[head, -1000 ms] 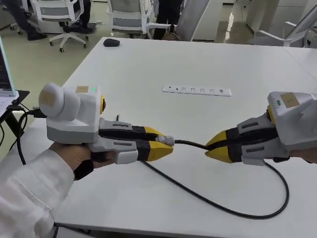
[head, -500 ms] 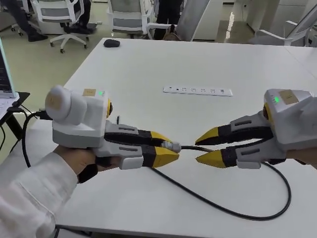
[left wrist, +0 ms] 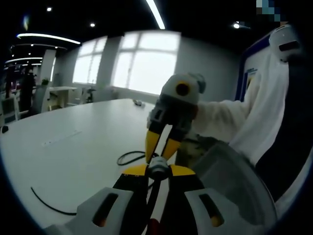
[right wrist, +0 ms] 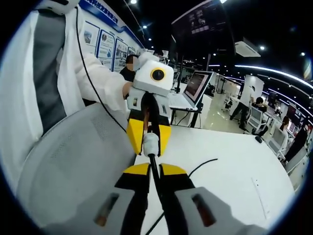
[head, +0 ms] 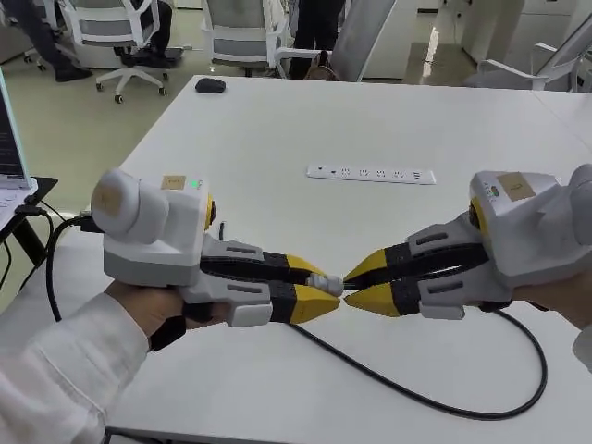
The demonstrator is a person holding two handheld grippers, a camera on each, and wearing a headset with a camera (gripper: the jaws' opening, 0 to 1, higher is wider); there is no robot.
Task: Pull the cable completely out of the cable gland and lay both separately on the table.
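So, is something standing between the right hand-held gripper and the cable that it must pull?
Nothing visible does. The right hand-held gripper has its jaws on both sides of the cable, right beside the gland, which the left hand-held gripper holds.

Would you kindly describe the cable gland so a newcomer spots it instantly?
Above the big white table, the yellow-tipped right claw meets the left claw, which pinches the small pale grey cable gland. It is the only light knob on the thin black cable.
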